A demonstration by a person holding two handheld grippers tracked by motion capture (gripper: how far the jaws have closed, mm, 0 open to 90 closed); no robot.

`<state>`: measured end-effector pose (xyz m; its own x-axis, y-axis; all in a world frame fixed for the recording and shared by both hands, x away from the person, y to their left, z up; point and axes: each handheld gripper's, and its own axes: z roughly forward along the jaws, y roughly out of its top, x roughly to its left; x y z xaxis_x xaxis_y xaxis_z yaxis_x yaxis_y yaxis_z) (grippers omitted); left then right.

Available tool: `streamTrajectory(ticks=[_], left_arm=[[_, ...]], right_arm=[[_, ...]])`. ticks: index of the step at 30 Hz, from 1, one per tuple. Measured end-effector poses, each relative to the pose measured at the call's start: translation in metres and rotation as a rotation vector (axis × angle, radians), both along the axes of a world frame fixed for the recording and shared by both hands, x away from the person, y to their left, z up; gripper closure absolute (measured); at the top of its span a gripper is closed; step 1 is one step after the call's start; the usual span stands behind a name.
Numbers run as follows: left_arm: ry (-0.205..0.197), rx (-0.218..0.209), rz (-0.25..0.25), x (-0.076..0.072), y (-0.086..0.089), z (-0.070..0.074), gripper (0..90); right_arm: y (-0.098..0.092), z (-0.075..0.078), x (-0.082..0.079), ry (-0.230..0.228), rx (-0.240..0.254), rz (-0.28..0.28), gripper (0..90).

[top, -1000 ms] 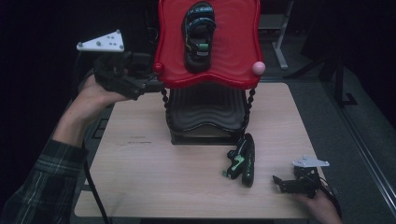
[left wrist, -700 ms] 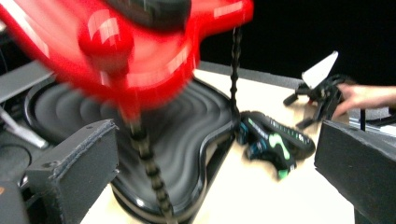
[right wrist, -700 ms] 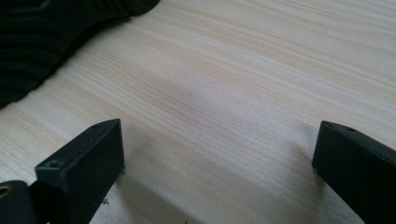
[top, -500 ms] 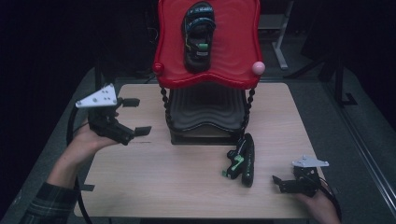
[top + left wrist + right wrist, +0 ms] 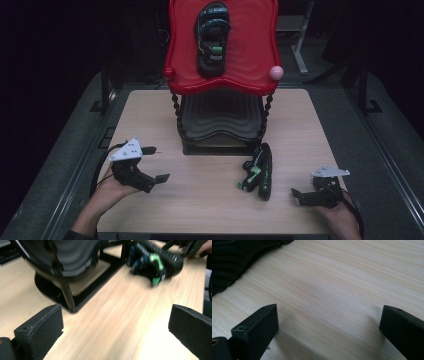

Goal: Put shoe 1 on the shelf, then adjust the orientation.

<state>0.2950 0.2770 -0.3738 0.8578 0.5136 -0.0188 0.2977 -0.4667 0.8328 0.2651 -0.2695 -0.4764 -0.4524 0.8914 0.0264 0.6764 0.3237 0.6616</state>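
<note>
Evidently mid-reach toward the sandal (image 5: 261, 170) lying on its side on the table (image 5: 210, 200), just before the rack (image 5: 220, 125). Best approached low, straddling the sole edge, then closed. Left gripper (image 5: 156, 164) spread wide, empty, clear of everything. Right gripper (image 5: 297, 194) likewise wide, empty, near the sandal.

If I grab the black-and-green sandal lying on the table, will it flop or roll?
The sandal on the table lies on its side, so it would probably tip flat when nudged. Its straps look soft and may flex; the thick sole likely stays stiff. Rolling seems unlikely.
</note>
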Motion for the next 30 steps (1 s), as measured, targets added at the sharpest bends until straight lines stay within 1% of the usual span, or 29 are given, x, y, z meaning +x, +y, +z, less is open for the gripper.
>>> streamTrajectory(ticks=[2, 5, 6, 8, 11, 15, 16, 18, 20, 21, 23, 24, 25, 28, 30], left_arm=[[0.024, 0.021, 0.005, -0.001, 0.000, -0.012, 0.0], [0.032, 0.061, 0.025, -0.002, 0.001, -0.025, 0.0], [0.039, 0.068, 0.036, -0.002, 0.002, -0.029, 0.0], [0.066, 0.070, 0.046, -0.002, 0.004, -0.041, 0.0], [0.106, 0.117, 0.055, -0.001, 0.006, -0.059, 0.0], [0.131, 0.197, 0.064, 0.004, 0.006, -0.079, 0.0], [0.136, 0.202, 0.067, 0.005, 0.007, -0.081, 0.0], [0.142, 0.208, 0.070, 0.008, 0.008, -0.086, 0.0], [0.152, 0.208, 0.080, 0.010, 0.010, -0.089, 0.0], [0.149, 0.210, 0.082, 0.011, 0.011, -0.091, 0.0], [0.156, 0.212, 0.087, 0.012, 0.014, -0.094, 0.0], [0.149, 0.214, 0.088, 0.012, 0.015, -0.096, 0.0], [0.139, 0.210, 0.089, 0.012, 0.016, -0.097, 0.0], [0.120, 0.210, 0.084, 0.012, 0.017, -0.098, 0.0], [0.103, 0.184, 0.083, 0.012, 0.018, -0.101, 0.0]], right_arm=[[0.000, 0.001, 0.000, 0.003, 0.008, 0.011, 1.8], [0.001, 0.005, -0.001, -0.002, 0.019, 0.020, 1.8], [0.001, 0.008, -0.001, -0.009, 0.025, 0.028, 2.6], [0.002, 0.013, -0.002, -0.017, 0.048, 0.034, 7.6], [0.004, 0.022, -0.003, -0.034, 0.079, 0.065, 22.4], [0.009, 0.035, -0.002, -0.045, 0.109, 0.101, 51.6], [0.011, 0.037, -0.001, -0.048, 0.113, 0.108, 57.0], [0.014, 0.042, 0.000, -0.069, 0.121, 0.138, 67.7], [0.018, 0.048, 0.003, -0.082, 0.144, 0.157, 78.3], [0.019, 0.050, 0.004, -0.087, 0.149, 0.158, 81.7], [0.023, 0.056, 0.008, -0.098, 0.173, 0.165, 89.6], [0.024, 0.059, 0.011, -0.110, 0.184, 0.175, 89.7], [0.027, 0.063, 0.013, -0.112, 0.193, 0.181, 89.7], [0.036, 0.072, 0.020, -0.133, 0.208, 0.206, 89.7], [0.043, 0.076, 0.025, -0.145, 0.224, 0.227, 89.7]])
